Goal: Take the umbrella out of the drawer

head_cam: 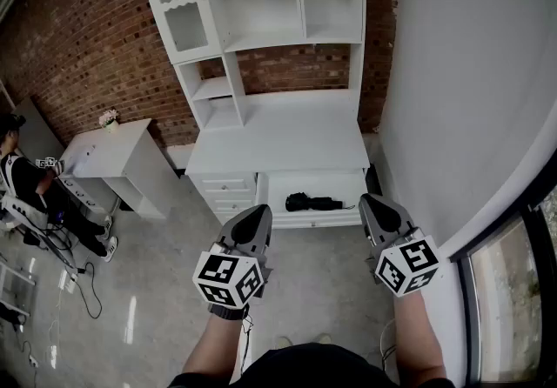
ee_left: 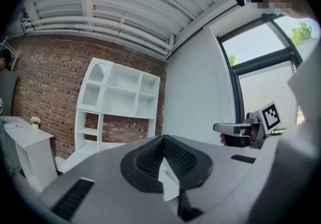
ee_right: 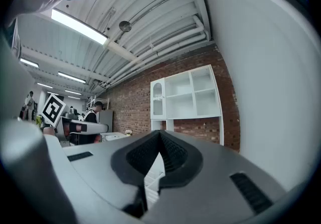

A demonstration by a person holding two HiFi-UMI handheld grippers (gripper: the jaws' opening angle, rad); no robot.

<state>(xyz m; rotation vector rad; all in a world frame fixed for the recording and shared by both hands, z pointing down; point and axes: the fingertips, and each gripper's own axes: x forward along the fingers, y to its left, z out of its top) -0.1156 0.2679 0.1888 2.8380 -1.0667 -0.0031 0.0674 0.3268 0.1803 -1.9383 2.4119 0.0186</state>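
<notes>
A black folded umbrella (head_cam: 312, 202) lies in the open drawer (head_cam: 346, 182) under the white desk (head_cam: 278, 138). Both grippers are held level in front of the desk, short of the drawer and apart from the umbrella. My left gripper (head_cam: 259, 210) points at the drawer's left end; its jaws meet at the tip (ee_left: 163, 138) with nothing between them. On the other side, my right gripper (head_cam: 370, 200) is near the drawer's right end, shut and empty (ee_right: 159, 132). The gripper views look over the drawer and do not show the umbrella.
A white hutch (head_cam: 261, 3) with shelves stands on the desk against a brick wall (head_cam: 78, 38). A stack of closed drawers (head_cam: 226, 190) is left of the open one. A small white table (head_cam: 113, 151), a seated person (head_cam: 22, 186) and floor cables (head_cam: 74, 277) are left. A grey wall (head_cam: 470, 90) runs along the right.
</notes>
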